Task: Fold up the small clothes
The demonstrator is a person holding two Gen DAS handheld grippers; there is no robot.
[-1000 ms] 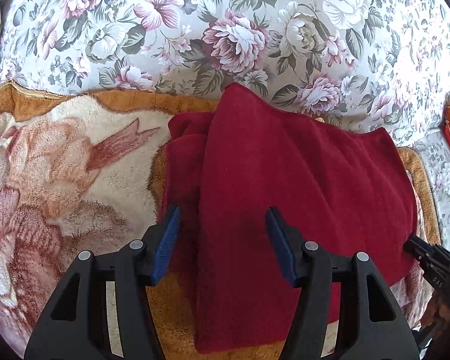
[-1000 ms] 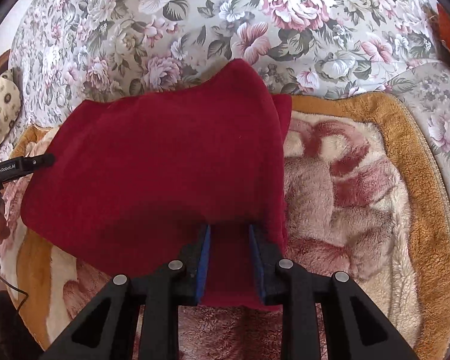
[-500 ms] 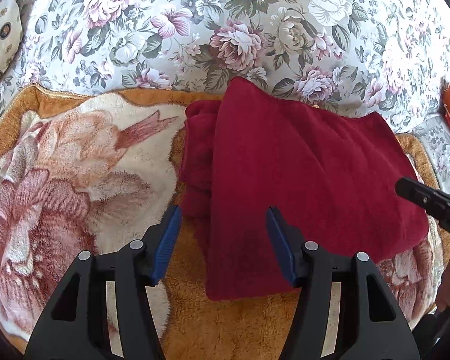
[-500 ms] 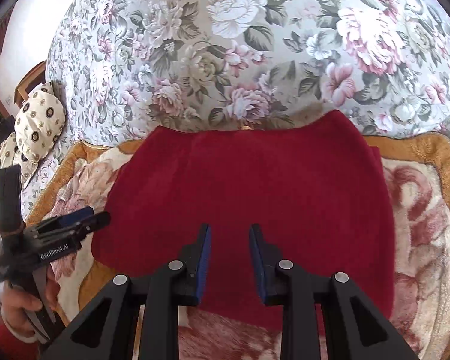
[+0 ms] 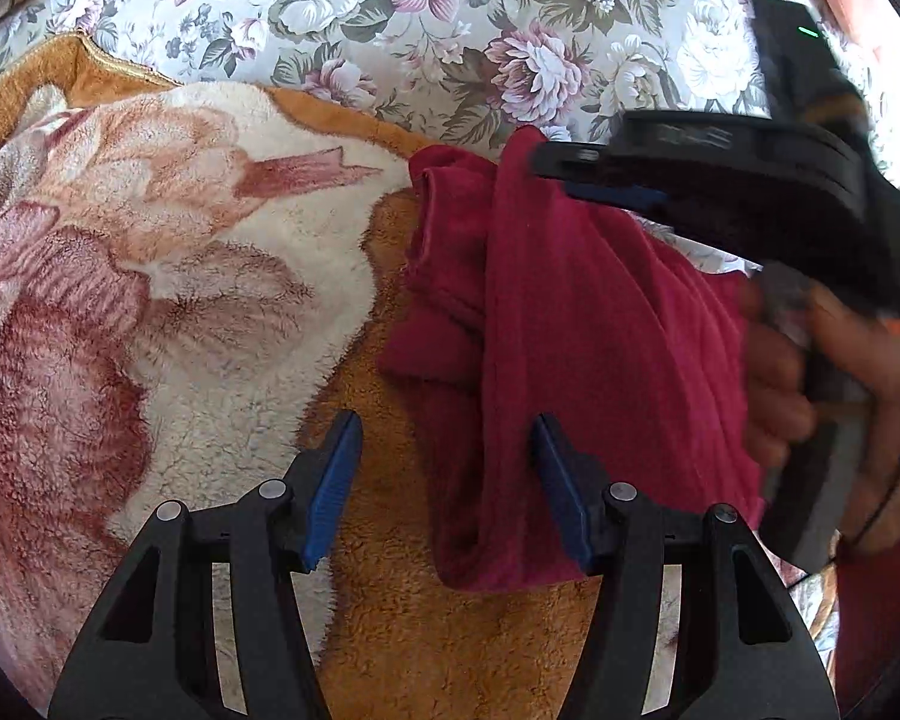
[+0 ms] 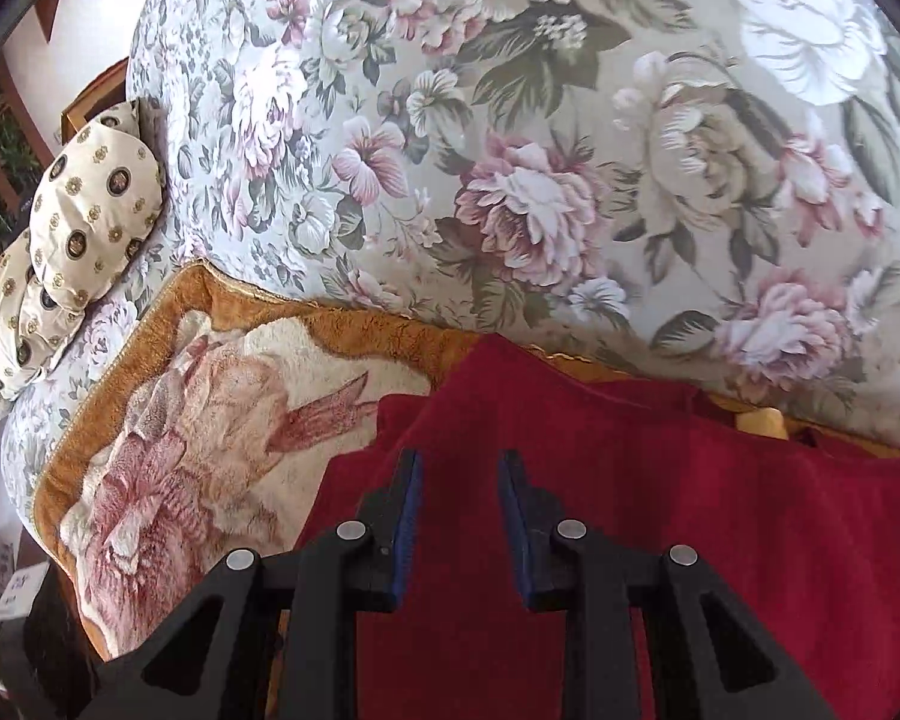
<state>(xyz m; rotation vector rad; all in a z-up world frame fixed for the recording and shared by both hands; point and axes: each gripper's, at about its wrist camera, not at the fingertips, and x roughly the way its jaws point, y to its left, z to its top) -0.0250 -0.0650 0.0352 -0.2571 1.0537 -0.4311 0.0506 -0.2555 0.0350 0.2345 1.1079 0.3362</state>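
- Here, no container shows; the red garment (image 5: pixel 576 324) lies folded on the fleece blanket (image 5: pixel 168 276), near the blanket's edge against the floral cushion (image 6: pixel 510 150).
- The garment looks soft and plush, with a ridged fold; the blanket is shaggy.
- The left gripper (image 5: pixel 444 480) stands open over the garment's near edge, holding nothing.
- The right gripper (image 6: pixel 459 525) hovers narrowly parted above the garment, empty.

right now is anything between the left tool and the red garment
Nothing visible blocks it. The left tool is open above the near edge of the red garment on the plush blanket; the right tool reaches over its far side.
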